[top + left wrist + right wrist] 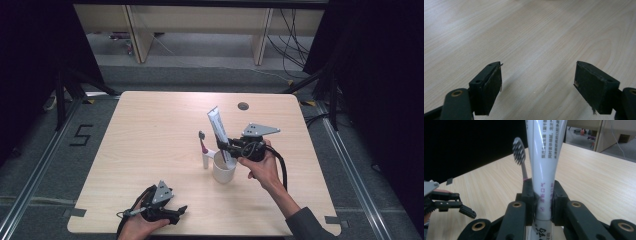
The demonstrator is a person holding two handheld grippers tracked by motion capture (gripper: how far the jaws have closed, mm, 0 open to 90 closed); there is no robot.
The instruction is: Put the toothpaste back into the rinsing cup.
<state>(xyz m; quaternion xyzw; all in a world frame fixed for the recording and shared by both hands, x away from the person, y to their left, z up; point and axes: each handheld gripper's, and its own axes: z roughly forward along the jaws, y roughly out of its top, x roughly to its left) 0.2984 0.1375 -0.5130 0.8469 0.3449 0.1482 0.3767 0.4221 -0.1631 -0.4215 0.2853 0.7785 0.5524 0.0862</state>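
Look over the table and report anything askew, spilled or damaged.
Nothing is spilled or broken. The toothpaste tube leans in the white cup, but the right tool is clamped on it. The toothbrush stands upright beside the cup. The left tool sits open near the table's front edge.

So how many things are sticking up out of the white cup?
2. The toothbrush stands at the left side of the white cup, and the toothpaste tube rises beside it, squeezed by the right gripper. Shorter things inside could be hidden.
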